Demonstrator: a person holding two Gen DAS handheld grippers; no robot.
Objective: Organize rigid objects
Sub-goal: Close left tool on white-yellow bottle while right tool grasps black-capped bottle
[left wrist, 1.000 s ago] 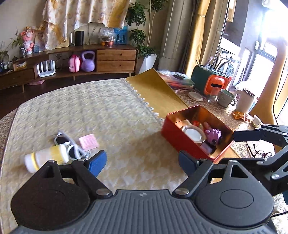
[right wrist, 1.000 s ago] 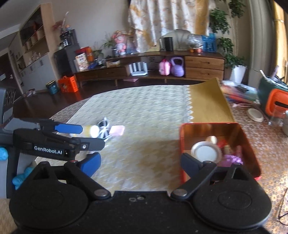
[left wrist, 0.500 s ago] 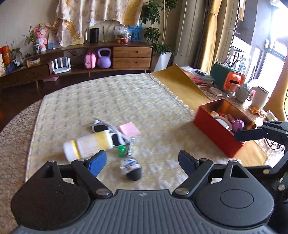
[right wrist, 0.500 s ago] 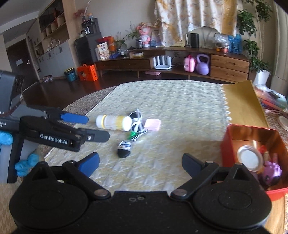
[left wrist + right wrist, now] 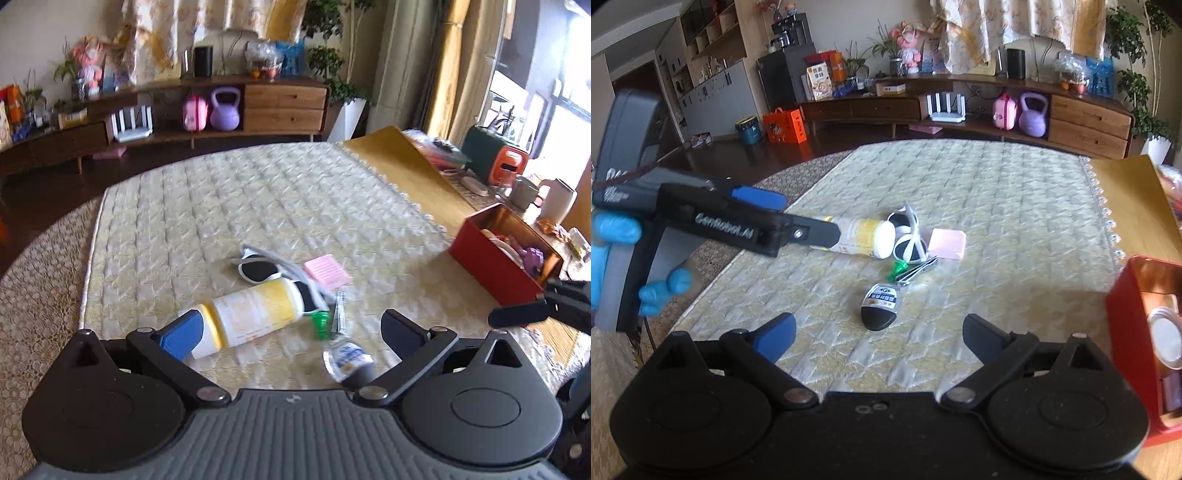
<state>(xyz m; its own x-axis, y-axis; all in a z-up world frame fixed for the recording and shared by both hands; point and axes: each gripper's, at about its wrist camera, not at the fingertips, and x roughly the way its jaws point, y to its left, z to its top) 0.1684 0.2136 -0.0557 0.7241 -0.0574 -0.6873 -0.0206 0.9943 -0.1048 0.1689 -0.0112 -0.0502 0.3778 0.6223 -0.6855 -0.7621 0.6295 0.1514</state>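
Observation:
A small pile lies on the cream quilted cloth (image 5: 258, 192): a yellow-and-white bottle (image 5: 255, 314) on its side, white-framed sunglasses (image 5: 258, 271), a pink pad (image 5: 327, 271), a green piece (image 5: 320, 321), a metal clip (image 5: 339, 310) and a black-and-white pebble-shaped item (image 5: 881, 306). My left gripper (image 5: 291, 332) hovers just short of the bottle, jaws opening, with nothing pressed; its blue pad overlaps the bottle's cap end. My right gripper (image 5: 881, 334) is open, with the black item just ahead of its fingers. The red box (image 5: 498, 266) with several items stands at the right.
The left gripper (image 5: 805, 216), in a blue-gloved hand (image 5: 617, 232), reaches in over the bottle (image 5: 864, 236). The red box (image 5: 1126, 325) sits by the right fingers. Cups, a jug and a green-orange case (image 5: 495, 158) stand at the far right. A low sideboard (image 5: 221, 110) lines the wall.
Both views swung left from the red box toward the pile, which is now closer. The left jaws stand wider. The black item came into view near both grippers.

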